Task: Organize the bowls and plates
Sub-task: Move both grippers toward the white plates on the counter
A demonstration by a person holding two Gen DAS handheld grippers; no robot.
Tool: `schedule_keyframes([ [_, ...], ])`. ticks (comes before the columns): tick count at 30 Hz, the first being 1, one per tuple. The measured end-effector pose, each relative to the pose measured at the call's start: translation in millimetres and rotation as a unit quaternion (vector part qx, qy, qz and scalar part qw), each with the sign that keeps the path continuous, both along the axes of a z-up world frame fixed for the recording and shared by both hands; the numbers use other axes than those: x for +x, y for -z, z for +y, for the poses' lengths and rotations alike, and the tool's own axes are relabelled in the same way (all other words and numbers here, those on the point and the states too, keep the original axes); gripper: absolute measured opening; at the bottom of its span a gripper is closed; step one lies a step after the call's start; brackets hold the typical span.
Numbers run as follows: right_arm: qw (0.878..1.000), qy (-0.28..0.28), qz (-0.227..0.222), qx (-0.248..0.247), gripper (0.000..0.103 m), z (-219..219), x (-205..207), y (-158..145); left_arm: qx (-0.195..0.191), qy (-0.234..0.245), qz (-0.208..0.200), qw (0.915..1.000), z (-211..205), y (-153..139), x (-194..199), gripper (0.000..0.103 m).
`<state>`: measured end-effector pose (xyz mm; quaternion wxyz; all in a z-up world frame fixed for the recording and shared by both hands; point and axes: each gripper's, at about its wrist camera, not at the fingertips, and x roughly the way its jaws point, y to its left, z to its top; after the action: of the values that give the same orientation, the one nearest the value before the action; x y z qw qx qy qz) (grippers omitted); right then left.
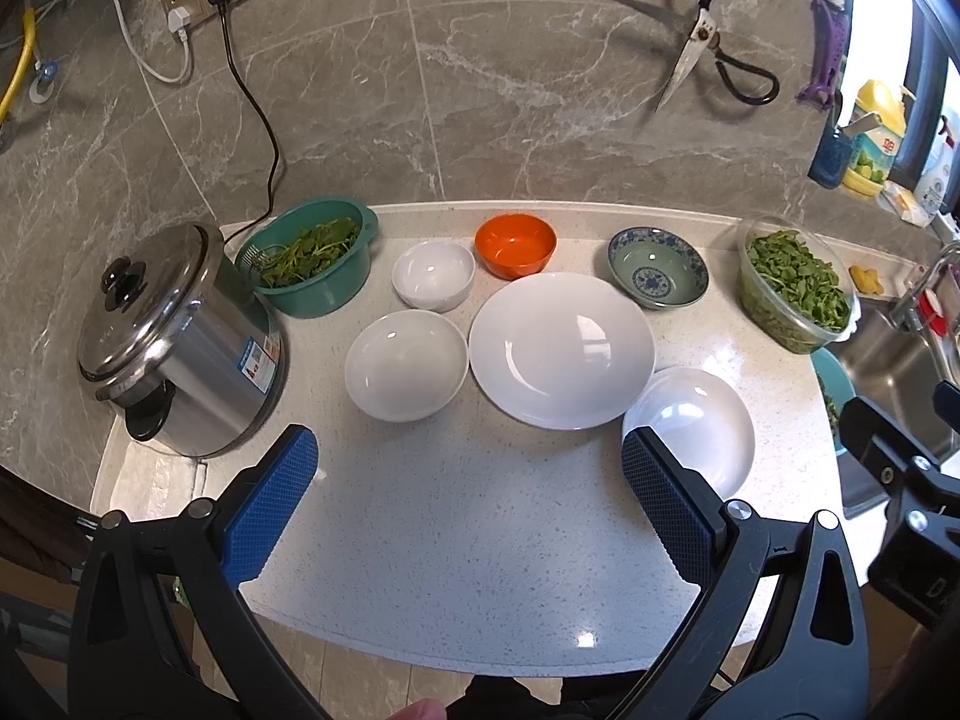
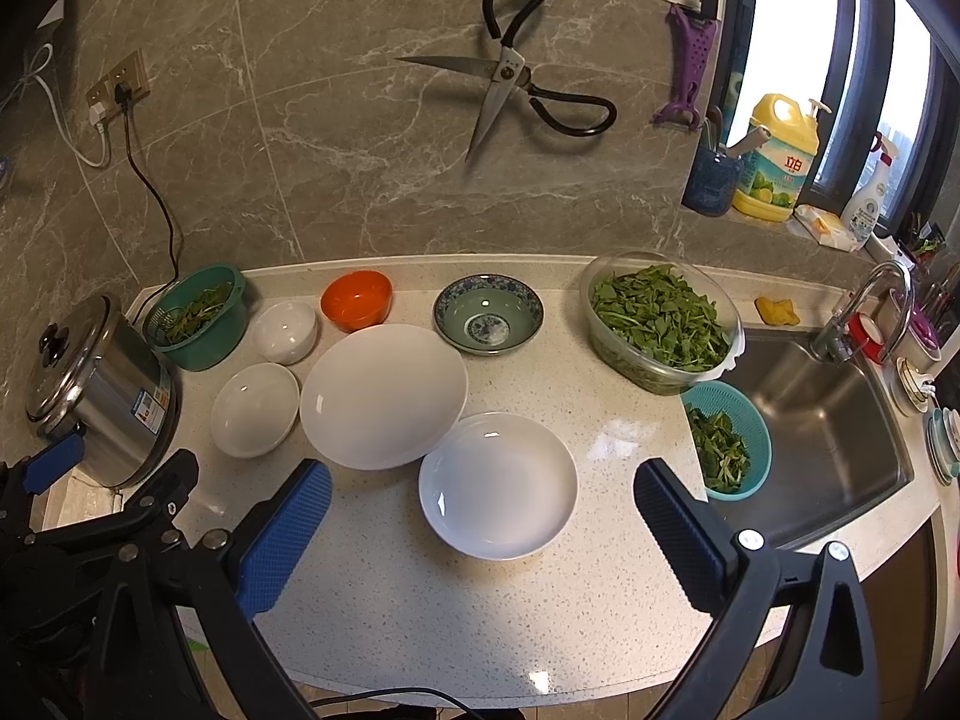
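Observation:
On the speckled counter a large white plate (image 1: pixel 561 348) (image 2: pixel 384 396) lies in the middle. A medium white plate (image 1: pixel 699 426) (image 2: pixel 498 483) overlaps its near right edge. A smaller white plate (image 1: pixel 407 363) (image 2: pixel 255 409) lies to its left. Behind stand a white bowl (image 1: pixel 433 274) (image 2: pixel 284 331), an orange bowl (image 1: pixel 515 244) (image 2: pixel 356 299) and a blue-patterned green bowl (image 1: pixel 657 274) (image 2: pixel 488 313). My left gripper (image 1: pixel 468 468) is open and empty above the near counter. My right gripper (image 2: pixel 480 498) is open and empty, around the medium plate's near side.
A steel rice cooker (image 1: pixel 174 342) (image 2: pixel 102 390) stands at the left, a green colander of greens (image 1: pixel 309 255) (image 2: pixel 201 315) behind it. A clear bowl of greens (image 1: pixel 795 282) (image 2: pixel 660 321), a small teal strainer (image 2: pixel 729 441) and the sink (image 2: pixel 828 420) are on the right. Scissors (image 2: pixel 510 84) hang on the wall.

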<state>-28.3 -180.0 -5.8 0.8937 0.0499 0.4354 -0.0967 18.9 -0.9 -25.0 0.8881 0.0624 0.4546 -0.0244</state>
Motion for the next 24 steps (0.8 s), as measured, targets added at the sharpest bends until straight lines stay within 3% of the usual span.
schedule_keyframes([
  [4, 1.0, 0.005, 0.007, 0.004, 0.103, -6, 5, 8, -0.013, -0.007, 0.013, 0.9998, 7, 16, 13, 0.103],
  [13, 0.999, 0.011, 0.03, 0.003, 0.103, -20, 27, 39, 0.001, -0.007, 0.037, 0.9993, 8, 69, 56, 0.103],
  [24, 0.998, -0.002, 0.062, 0.013, 0.103, -34, 89, 96, 0.002, -0.025, 0.067, 0.9974, 17, 133, 124, 0.103],
])
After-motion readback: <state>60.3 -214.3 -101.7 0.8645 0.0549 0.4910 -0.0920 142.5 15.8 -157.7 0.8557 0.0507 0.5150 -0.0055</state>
